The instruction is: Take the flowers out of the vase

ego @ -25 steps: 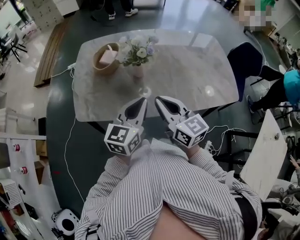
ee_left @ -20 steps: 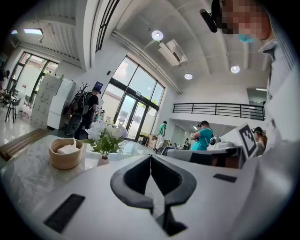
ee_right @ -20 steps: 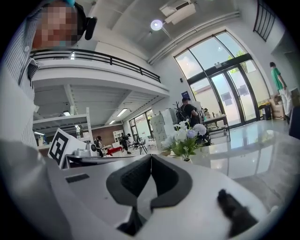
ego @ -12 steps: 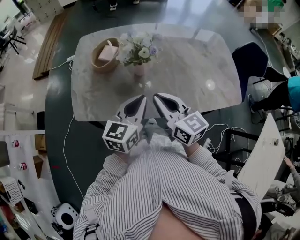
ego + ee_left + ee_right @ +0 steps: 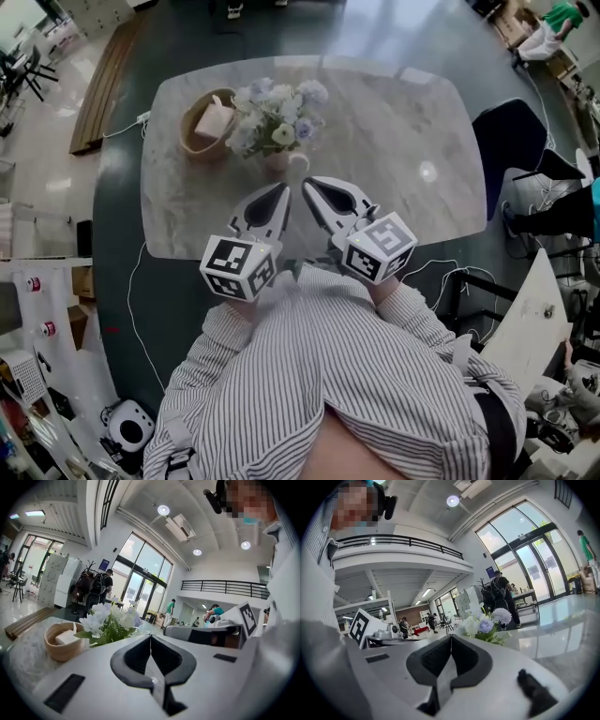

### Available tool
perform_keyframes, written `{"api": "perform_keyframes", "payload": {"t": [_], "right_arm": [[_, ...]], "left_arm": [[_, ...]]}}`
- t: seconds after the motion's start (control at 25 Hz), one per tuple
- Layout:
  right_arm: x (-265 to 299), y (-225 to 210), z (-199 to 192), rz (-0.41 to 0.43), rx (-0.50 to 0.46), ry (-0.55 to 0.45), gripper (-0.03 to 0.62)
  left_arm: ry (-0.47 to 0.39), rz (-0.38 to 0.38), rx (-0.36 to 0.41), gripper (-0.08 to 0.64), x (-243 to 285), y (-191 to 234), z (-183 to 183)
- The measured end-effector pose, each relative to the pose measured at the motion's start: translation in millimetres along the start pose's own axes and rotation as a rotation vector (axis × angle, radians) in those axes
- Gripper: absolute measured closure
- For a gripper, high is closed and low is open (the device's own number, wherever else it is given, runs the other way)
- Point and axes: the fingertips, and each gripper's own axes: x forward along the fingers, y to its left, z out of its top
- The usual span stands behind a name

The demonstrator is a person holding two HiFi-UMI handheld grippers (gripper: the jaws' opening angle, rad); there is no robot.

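Standing at the near edge of the marble table (image 5: 403, 141), the person in the striped shirt (image 5: 328, 375) is holding both tools side by side above the near part of the table top. The left gripper (image 5: 281, 188) is showing its jaws pressed together, tip against tip, and nothing is lying between them in the left gripper view (image 5: 150, 636). The right gripper (image 5: 306, 182) is showing the same: in the right gripper view (image 5: 451, 637) its jaws are meeting along one line and are pinching nothing. Both tools are pointing toward the far side of the table, and their tips are sitting near each other without touching.

The flowers (image 5: 277, 114) are standing in the vase (image 5: 276, 161), just beyond the two tips, on the left half of the table. They are white and pale purple with green leaves. From the left gripper they are appearing a little to the left of the jaws (image 5: 110, 620), and from the right gripper a little to the right (image 5: 487, 625). No tool is touching them.

Just to the left of the flowers a round wooden bowl (image 5: 192, 127) is resting on the table with a pale block (image 5: 217, 116) inside it. A dark chair (image 5: 511, 131) is standing at the right edge of the table.
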Motion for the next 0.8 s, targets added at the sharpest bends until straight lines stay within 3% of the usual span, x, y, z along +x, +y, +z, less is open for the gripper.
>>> {"api": "perform_keyframes", "payload": {"t": [0.44,0.8], "right_arm": [[14.7,-40.5,17.1,0.072,-0.042,0.026,0.577],[26.2,-50.6,3.9,0.143,-0.027,0.068,0.577]], "left_arm": [[-0.021,0.066,0.007,0.546,39.9,14.5,15.0],[-0.018,0.103,-0.044,0.548,48.5,22.9,0.7]]}}
